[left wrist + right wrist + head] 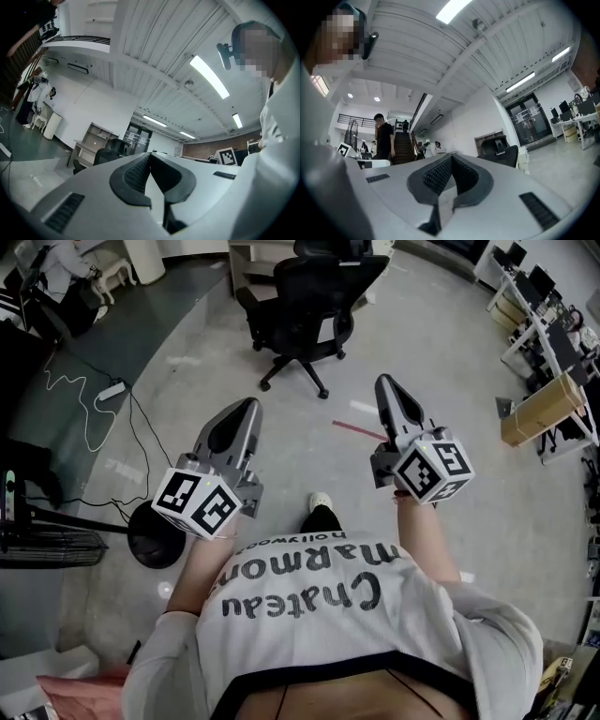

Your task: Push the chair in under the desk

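The left gripper (pixel 249 407) was closed on nothing. The chair (pixel 314 296) stood well ahead by the desk (pixel 246 251), at the floor's far edge. The right gripper (pixel 383 382) was likewise closed and empty. The approach seemed under way; next, reaching the chair's back.

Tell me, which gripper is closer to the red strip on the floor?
Right. The right gripper is held just over one end of the red strip; the left gripper is well off to the strip's left.

Bright ceiling strip lights (pixel 209 76) give even light and soft shadows; gripper views bend and darken at the edges, sharp throughout.
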`<state>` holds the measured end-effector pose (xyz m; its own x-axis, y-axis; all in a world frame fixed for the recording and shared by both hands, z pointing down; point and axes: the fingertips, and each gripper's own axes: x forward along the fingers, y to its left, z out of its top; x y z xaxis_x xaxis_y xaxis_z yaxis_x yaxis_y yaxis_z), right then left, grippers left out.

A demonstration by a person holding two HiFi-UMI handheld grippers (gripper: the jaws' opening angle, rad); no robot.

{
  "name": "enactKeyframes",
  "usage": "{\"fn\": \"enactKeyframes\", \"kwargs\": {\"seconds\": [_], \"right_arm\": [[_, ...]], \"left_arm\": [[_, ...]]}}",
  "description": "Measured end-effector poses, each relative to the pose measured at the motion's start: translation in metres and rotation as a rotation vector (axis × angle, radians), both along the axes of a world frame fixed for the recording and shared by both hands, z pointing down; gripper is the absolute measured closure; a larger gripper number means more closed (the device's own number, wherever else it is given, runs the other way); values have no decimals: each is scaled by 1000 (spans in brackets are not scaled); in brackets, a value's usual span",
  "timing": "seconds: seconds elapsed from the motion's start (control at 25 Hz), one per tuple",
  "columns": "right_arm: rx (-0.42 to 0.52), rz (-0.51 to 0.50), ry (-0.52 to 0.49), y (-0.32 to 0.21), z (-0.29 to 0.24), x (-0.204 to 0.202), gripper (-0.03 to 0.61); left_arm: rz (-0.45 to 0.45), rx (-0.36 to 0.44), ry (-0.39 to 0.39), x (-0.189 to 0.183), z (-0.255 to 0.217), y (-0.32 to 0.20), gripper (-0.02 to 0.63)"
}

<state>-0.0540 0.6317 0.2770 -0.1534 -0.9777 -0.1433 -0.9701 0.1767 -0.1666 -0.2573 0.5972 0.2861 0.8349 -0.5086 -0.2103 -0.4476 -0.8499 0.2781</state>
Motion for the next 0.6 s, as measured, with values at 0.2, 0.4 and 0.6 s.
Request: {"fn": "enactKeyframes", "kwargs": {"seconds": [0.2, 0.4, 0.6], "right_arm": [[44, -26, -9, -47, -8, 29, 569], [32, -31, 27, -108, -14, 70, 569], [56, -51, 32, -168, -36, 122, 569]], "left_arm": [[-30, 4, -7, 19, -1, -42, 597], [-69, 29, -1, 54, -17, -101, 595], [-90, 39, 41, 96, -36, -163, 597]]}}
